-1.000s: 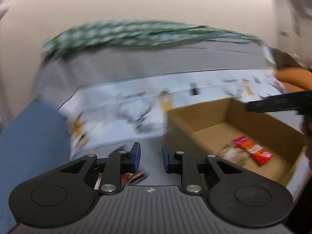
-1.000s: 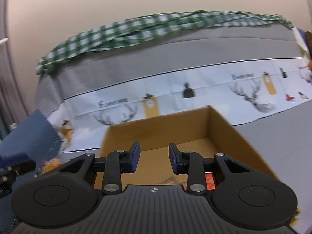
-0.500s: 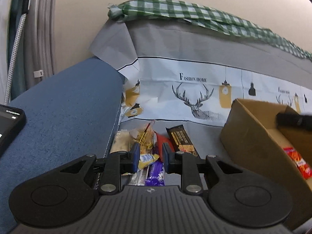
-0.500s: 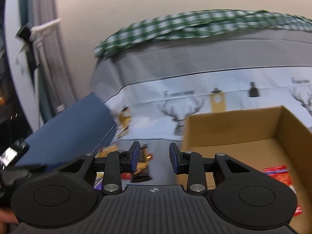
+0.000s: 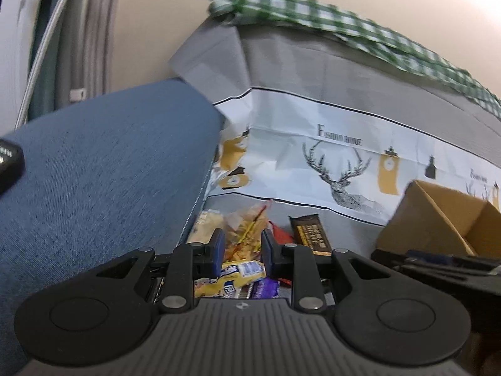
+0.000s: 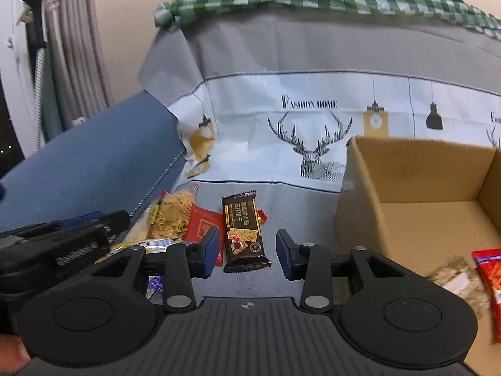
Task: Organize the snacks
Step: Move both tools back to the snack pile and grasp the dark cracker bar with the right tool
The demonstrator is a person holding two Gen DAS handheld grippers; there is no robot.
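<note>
The snacks lie in a loose heap on the grey cloth [image 6: 300,62] with its deer print. A dark chocolate bar [image 6: 244,232] lies flat at the heap's right edge. Left of it is a red packet [image 6: 203,225], and further left a clear bag of pale crackers [image 6: 170,216]. A yellow wrapper [image 5: 231,277] and a purple wrapper [image 5: 264,288] sit nearest the left camera. The whole heap is pressed against the edge of a blue cushion [image 6: 94,159].

Right of the heap, apart from it, stands an open cardboard box [image 6: 416,172]. Inside, on its floor, are a red snack packet [image 6: 490,275] and a pale grainy pack [image 6: 457,279], lying side by side near the box's near wall.

The right tool [image 6: 245,252] hangs just over the chocolate bar. Its jaws are opening; the bar's lower end shows in the gap between the blue pads, which do not press on it. The left tool [image 5: 240,252] is over the left part of the heap, its jaws a narrow gap apart and released. The cracker bag and yellow wrapper show through the gap, but the pads do not grasp them. In the right view, the left tool's black body sits low at the left, beside the cracker bag.
</note>
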